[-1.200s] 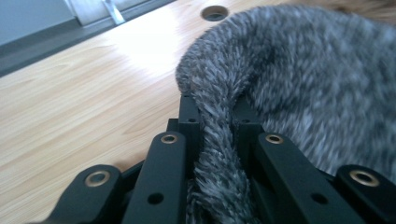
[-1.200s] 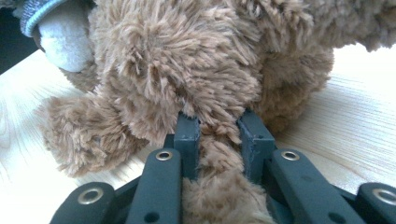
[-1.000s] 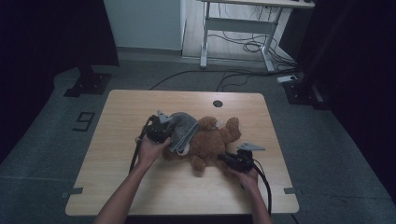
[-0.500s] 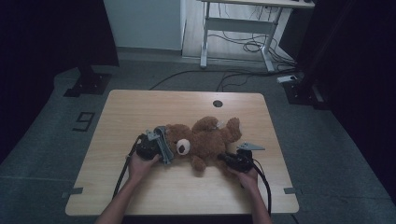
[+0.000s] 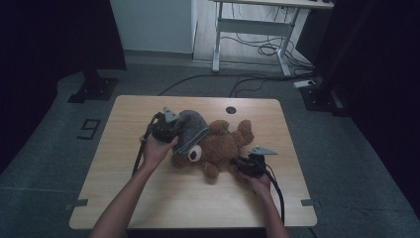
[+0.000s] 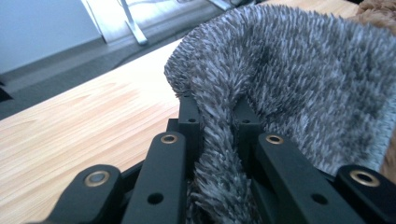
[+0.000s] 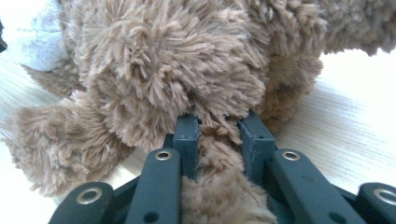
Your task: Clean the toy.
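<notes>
Slippage is the risk: left tongs (image 6: 217,123) are clamped on thin hat (image 6: 299,79) fabric, right tongs (image 7: 219,135) on bear (image 7: 187,70) fur; either may be pulled free.

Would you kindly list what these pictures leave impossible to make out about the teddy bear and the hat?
- Top of the teddy bear head, high view: covered by the grey hat.
- Left claw tips, left gripper view: buried in the hat's pile.
- Which limb the right claw pinches, right gripper view: fur too close to tell.
- Right claw, high view: too small to judge.
</notes>
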`<state>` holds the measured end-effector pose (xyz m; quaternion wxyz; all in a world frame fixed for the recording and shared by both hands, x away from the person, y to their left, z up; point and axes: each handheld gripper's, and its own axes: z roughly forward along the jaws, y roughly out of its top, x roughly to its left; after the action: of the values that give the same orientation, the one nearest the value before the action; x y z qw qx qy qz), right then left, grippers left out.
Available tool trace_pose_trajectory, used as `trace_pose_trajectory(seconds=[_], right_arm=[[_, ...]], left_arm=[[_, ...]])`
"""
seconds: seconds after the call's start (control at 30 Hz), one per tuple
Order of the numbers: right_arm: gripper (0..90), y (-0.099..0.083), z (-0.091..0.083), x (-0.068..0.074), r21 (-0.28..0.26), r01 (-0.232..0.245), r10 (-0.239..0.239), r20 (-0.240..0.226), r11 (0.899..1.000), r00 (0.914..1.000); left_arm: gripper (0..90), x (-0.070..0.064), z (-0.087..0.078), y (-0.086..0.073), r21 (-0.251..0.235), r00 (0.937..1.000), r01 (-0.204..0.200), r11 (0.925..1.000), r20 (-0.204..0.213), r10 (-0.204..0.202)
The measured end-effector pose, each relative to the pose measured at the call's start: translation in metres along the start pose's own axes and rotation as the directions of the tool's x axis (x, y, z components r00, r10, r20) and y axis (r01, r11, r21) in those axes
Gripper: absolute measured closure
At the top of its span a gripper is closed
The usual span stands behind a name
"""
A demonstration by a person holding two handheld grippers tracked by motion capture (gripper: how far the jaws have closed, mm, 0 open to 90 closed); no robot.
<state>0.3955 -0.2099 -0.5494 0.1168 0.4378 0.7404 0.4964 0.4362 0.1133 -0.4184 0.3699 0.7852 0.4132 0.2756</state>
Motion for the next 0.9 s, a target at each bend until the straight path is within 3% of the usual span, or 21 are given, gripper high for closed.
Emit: trace_pose_trajectory(seconds=[0.13,0.2,0.27,0.47,0.63,0.7,0.9], right_arm=[[72.4,0.000,0.001,-0.001,-0.006,-0.006,0.006,-0.007,1.000,1.0000],[72.2,0.000,0.000,-0.001,-0.004,-0.005,0.005,-0.008,1.000,1.0000],[72.0,0.000,0.000,-0.001,-0.005,-0.003,0.003,-0.006,1.000,1.0000],[71.8,-0.001,-0.001,0.003,-0.001,-0.004,0.004,0.010,1.000,0.9999],[70.2,-0.004,-0.003,0.004,-0.001,-0.009,0.009,0.016,1.000,0.9998],[68.2,-0.005,-0.004,0.004,-0.002,-0.031,0.031,0.010,1.000,0.9995],[52.4,-0.005,-0.010,0.002,0.024,-0.057,0.056,0.013,0.998,0.9983]], left_arm=[[78.2,-0.007,0.034,0.006,0.067,0.9982,0.040,0.9970,0.043,-0.043],[78.3,-0.011,0.046,0.004,0.104,0.9981,0.035,0.9939,0.048,-0.040],[78.4,-0.015,0.051,-0.001,0.111,0.9992,0.019,0.9937,0.032,-0.023],[79.2,-0.019,0.038,-0.014,0.111,0.9982,-0.003,0.9938,0.060,-0.004],[79.8,-0.027,0.025,-0.028,0.081,0.9973,-0.008,0.9967,0.073,0.002],[80.0,-0.029,0.022,-0.032,0.068,0.9972,-0.012,0.9976,0.075,0.007],[80.3,-0.036,0.014,-0.040,0.039,0.9966,-0.021,0.9990,0.080,0.018]])
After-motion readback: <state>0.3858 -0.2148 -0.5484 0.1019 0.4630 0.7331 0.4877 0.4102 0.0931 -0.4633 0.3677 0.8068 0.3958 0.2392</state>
